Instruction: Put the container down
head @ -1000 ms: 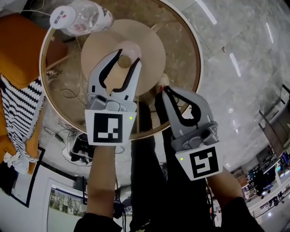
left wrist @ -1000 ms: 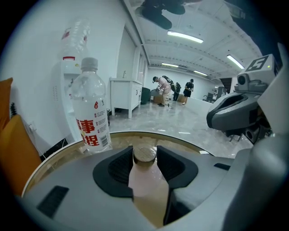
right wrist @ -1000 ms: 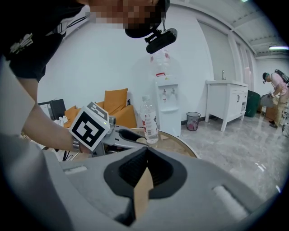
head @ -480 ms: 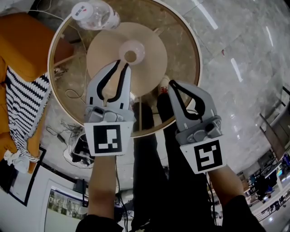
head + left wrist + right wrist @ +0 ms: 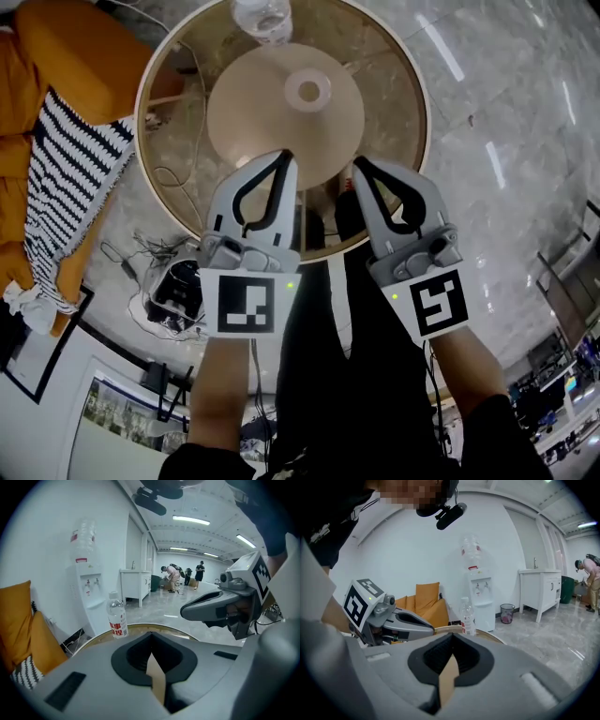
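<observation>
tan and round, a disc point(image 5: 253, 112) sat at the middle of the glass table point(image 5: 389, 178). the container point(image 5: 307, 91), a small pale cup, stood upright on the disc's centre, touched by neither tool. the left gripper point(image 5: 285, 156) hung over the disc's near edge with its jaws pressed together and nothing between them. the right gripper point(image 5: 359, 165) was just to its right, over the near part of the table, its jaws likewise together and empty. both were apart from the container, on its near side. a water bottle point(image 5: 261, 13) stood at the table's far edge. an orange cushion point(image 5: 66, 56) and a black-and-white striped cloth point(image 5: 70, 197) lay left of the table, and cables point(image 5: 127, 267) trailed on the floor beside it.
</observation>
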